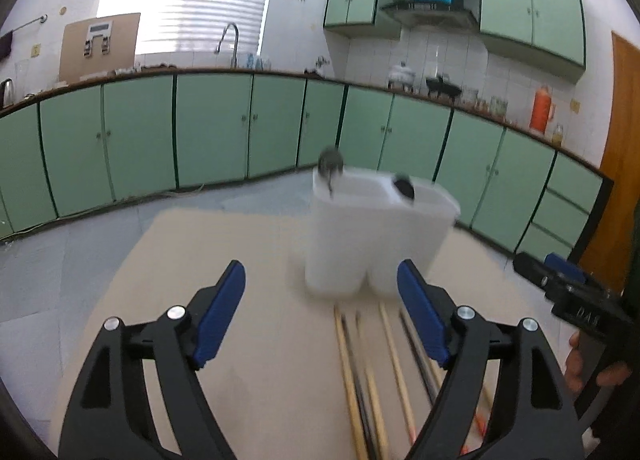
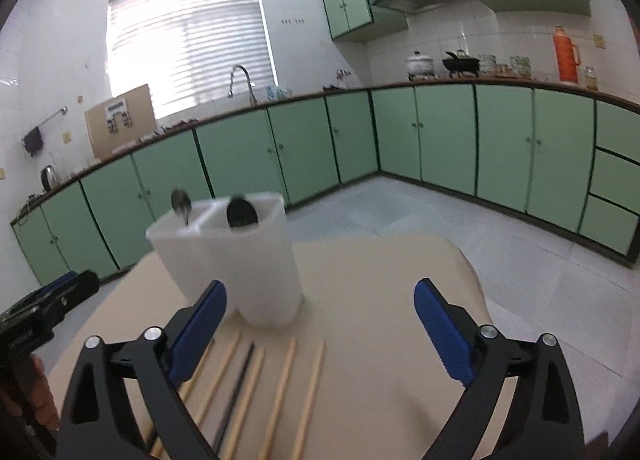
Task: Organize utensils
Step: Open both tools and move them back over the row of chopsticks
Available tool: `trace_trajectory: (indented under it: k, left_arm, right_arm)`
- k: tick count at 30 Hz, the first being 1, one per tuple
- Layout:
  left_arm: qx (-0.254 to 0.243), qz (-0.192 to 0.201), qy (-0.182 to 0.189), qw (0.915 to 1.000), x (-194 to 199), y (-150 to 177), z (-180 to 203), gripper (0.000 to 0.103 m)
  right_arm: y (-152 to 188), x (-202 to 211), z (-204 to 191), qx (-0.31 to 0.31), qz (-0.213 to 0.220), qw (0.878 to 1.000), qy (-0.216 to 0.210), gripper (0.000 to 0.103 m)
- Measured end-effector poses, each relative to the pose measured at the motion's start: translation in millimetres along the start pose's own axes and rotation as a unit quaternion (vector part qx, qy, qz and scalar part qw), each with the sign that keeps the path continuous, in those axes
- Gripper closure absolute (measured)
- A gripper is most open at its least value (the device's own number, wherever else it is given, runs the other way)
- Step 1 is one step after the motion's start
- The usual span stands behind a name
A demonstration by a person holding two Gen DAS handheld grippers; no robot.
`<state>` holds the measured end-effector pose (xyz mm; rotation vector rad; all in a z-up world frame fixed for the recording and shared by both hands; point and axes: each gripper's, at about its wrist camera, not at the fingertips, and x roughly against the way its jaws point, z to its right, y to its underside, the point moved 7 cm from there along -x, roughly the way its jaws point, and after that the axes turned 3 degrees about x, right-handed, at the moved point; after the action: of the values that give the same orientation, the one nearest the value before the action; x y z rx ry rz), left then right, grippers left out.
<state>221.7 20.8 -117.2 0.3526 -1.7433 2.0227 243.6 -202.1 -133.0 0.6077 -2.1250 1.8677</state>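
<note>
A white two-compartment utensil holder (image 1: 376,236) (image 2: 236,260) stands on the beige table (image 1: 256,340) (image 2: 380,320). A metal spoon (image 1: 330,166) (image 2: 182,204) sticks out of its left compartment and a dark spoon (image 1: 404,188) (image 2: 241,212) out of its right one. Several chopsticks, wooden and dark, (image 1: 376,380) (image 2: 256,392) lie side by side on the table in front of the holder. My left gripper (image 1: 322,324) is open above the table, short of the holder, with nothing between its fingers. My right gripper (image 2: 320,332) is open and empty to the right of the holder.
The right gripper's body and a hand (image 1: 580,308) show at the right edge of the left wrist view; the left gripper (image 2: 44,308) shows at the left edge of the right wrist view. Green cabinets (image 1: 212,128) and a tiled floor (image 2: 460,228) lie beyond the table.
</note>
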Motion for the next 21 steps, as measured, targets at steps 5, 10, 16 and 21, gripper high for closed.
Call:
trace_trajectory:
  k: [5, 10, 16, 21]
  left_arm:
    - [0.003, -0.053, -0.012, 0.9985, 13.0, 40.4, -6.9, 0.025]
    - [-0.014, -0.081, -0.028, 0.9962, 26.7, 73.9, -13.3, 0.025]
    - [-0.020, -0.109, -0.033, 0.9933, 32.2, 95.9, -11.8, 0.025]
    - [-0.043, -0.155, -0.040, 0.9861, 32.7, 114.1, 0.4, 0.031]
  right_arm:
    - [38.7, 17.6, -4.4, 0.010, -0.039, 0.999, 0.016, 0.009]
    - [69.7, 37.3, -1.9, -0.002, -0.060, 0.998, 0.020, 0.009]
    - [77.0, 57.4, -3.3, 0.002, -0.047, 0.998, 0.032, 0.013]
    - [92.6, 66.5, -13.0, 0.019, -0.074, 0.997, 0.019, 0.023]
